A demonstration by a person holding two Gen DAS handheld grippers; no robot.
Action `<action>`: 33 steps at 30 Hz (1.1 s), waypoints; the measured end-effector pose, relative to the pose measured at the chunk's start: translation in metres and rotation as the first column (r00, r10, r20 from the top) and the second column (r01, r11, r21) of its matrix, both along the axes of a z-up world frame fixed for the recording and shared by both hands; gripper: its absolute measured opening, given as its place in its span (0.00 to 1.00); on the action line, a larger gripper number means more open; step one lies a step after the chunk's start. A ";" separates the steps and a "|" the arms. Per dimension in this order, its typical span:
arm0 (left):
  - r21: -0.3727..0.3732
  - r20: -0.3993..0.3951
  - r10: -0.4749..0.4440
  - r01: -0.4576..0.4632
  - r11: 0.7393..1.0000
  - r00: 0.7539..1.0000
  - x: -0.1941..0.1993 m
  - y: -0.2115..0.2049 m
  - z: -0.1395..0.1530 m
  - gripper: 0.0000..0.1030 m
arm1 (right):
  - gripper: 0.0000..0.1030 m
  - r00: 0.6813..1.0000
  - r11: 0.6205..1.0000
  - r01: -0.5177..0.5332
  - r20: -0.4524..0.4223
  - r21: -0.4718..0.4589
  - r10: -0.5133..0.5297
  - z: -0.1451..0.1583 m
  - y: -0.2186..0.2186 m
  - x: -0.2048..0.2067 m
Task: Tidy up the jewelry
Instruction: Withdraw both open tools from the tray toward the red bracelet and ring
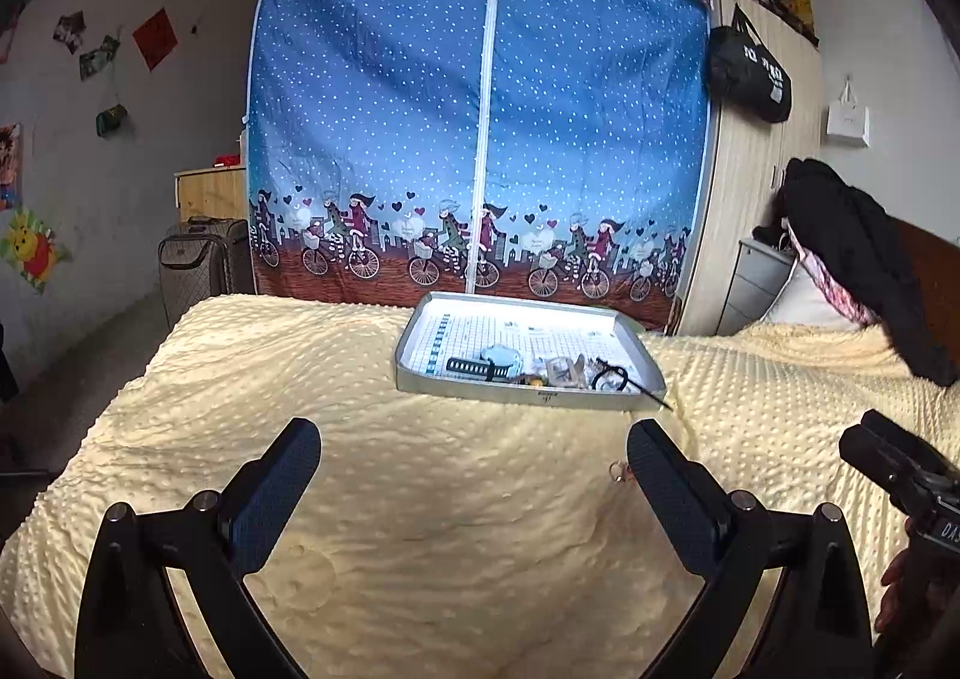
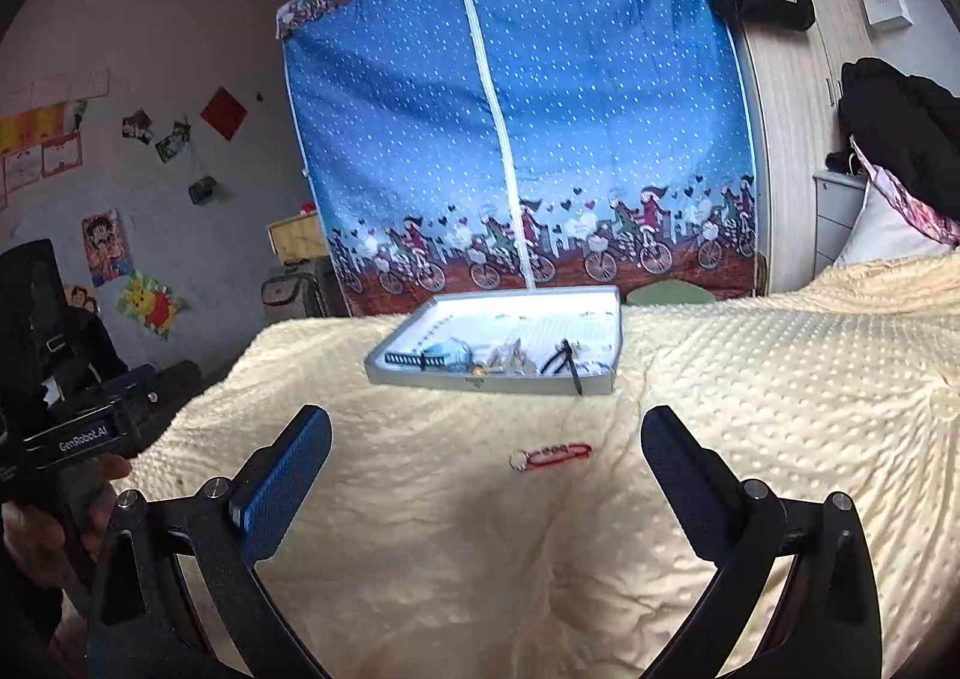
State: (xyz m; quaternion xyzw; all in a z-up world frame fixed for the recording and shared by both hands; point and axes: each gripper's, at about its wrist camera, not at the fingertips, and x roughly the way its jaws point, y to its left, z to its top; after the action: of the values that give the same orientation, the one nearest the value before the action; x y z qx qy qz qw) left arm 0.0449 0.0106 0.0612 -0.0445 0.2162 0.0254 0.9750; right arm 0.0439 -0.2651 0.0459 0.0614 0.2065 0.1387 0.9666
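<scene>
Now, right tool [image 2: 486, 475]: fingers spread wide, gripping nothing, hovering low over the bed.
Left tool [image 1: 474, 475]: spread just as wide, also empty, alongside.
Red keyring [image 2: 551, 454]: flat on the yellow blanket [image 2: 750, 409], just ahead between the right tool's fingers.
Tray [image 2: 480, 382]: further on, by the bed's far edge, holding small trinkets; a black cord [image 2: 567, 364] droops over its near rim.

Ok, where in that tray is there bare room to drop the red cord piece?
The tray is bare along its far half, toward the blue curtain. Its near edge is crowded: black comb, small trinkets, black cord.
</scene>
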 end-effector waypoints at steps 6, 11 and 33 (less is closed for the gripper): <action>0.025 -0.079 -0.033 0.035 0.999 0.996 0.009 -0.006 -0.027 1.00 | 0.99 0.995 0.999 0.030 -0.098 -0.041 -0.034 -0.028 -0.002 0.009; 0.033 -0.116 -0.049 0.053 0.998 0.992 0.012 -0.014 -0.039 1.00 | 0.99 0.984 0.999 0.041 -0.169 -0.031 -0.046 -0.051 -0.007 0.017; 0.044 -0.202 -0.019 0.028 0.999 0.979 0.021 -0.017 -0.055 1.00 | 0.99 0.981 0.998 0.031 -0.187 -0.063 -0.043 -0.065 -0.006 0.039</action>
State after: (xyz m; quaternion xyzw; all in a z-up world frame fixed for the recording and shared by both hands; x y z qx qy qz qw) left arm 0.0660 -0.0068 0.0066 -0.0166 0.3136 0.0233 0.9491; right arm 0.0830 -0.2715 -0.0190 0.0493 0.2997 0.1080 0.9466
